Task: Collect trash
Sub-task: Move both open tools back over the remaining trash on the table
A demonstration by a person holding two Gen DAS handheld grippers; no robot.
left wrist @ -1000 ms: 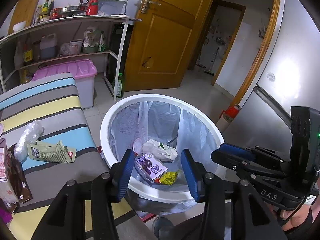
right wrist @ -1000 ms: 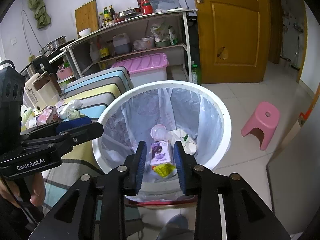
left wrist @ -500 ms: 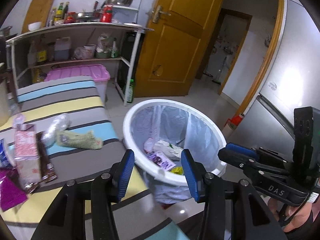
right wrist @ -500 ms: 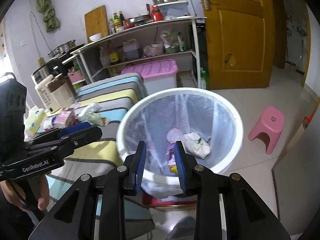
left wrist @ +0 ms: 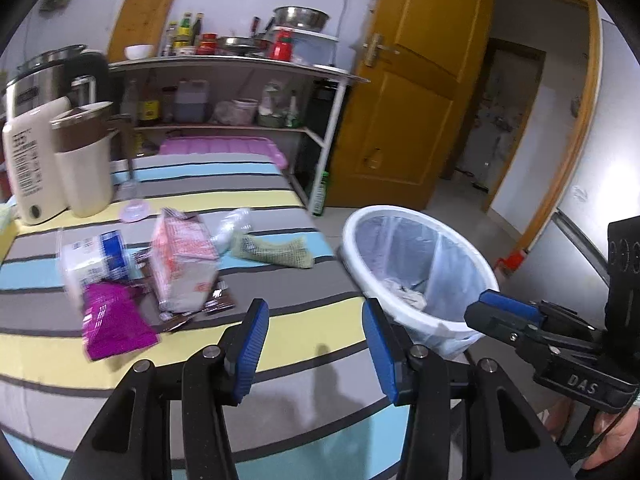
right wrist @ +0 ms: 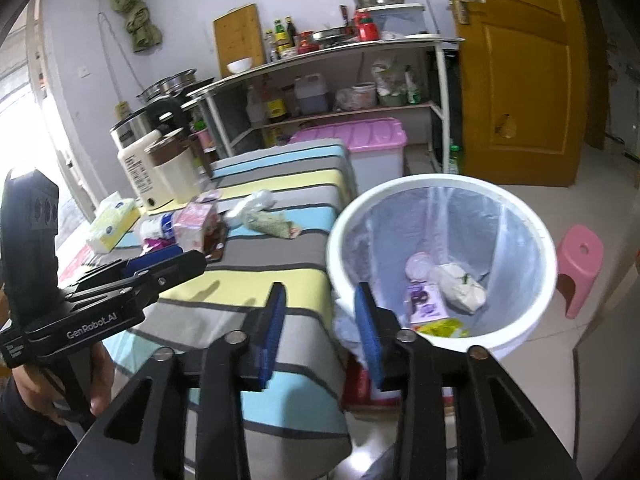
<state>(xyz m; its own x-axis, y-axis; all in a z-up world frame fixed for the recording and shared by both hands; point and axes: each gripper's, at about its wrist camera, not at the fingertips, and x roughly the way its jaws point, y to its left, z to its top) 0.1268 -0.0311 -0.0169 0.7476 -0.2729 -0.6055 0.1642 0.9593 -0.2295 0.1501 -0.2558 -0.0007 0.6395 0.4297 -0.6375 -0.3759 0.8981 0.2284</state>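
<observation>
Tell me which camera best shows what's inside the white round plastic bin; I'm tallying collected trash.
The right wrist view: it looks down into the white round plastic bin, showing several discarded wrappers. The left wrist view sees the bin obliquely, revealing only some crumpled white trash.

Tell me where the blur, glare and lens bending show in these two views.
Left wrist view: the cartons and purple packet on the striped table are smeared by motion; glare on the right wall; door bows. Right wrist view: sharper, the bin crisp, window light washes out the left edge, dark corners.
</observation>
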